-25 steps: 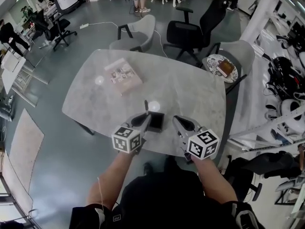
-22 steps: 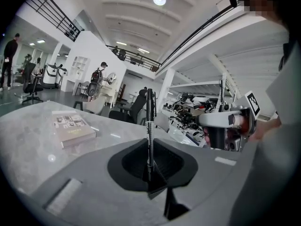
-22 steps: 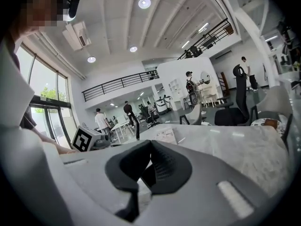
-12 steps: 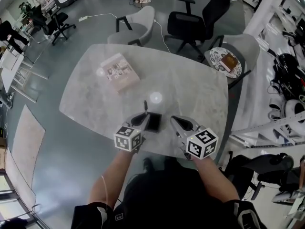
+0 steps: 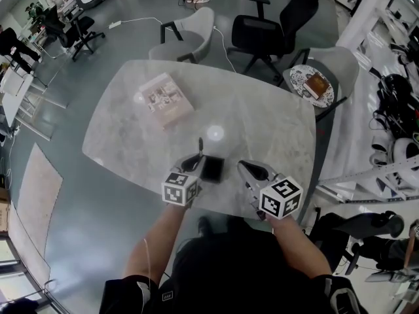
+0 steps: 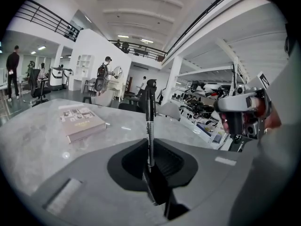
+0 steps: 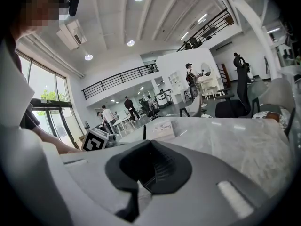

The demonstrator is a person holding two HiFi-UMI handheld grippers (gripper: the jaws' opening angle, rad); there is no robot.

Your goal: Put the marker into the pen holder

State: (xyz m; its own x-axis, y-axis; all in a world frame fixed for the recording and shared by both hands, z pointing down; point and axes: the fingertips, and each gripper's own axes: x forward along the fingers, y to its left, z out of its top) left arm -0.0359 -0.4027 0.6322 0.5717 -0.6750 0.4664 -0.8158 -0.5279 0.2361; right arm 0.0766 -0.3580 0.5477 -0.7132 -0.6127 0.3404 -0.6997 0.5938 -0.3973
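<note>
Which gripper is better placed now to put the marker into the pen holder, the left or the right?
Left. The left gripper is shut on the marker, which stands upright, just beside the black pen holder. The right gripper holds nothing, so it would first have to take the marker.

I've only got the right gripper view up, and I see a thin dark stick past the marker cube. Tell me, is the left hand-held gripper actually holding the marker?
Observer: Yes. In the left gripper view, the left hand-held gripper is shut on the marker, which stands upright between its jaws.
Operator: Where's the pen holder? I can't see it at all.
Observer: In the head view, the pen holder stands on the table between the left hand-held gripper and the right hand-held gripper. It is close beside the marker, which isn't in it yet.
</note>
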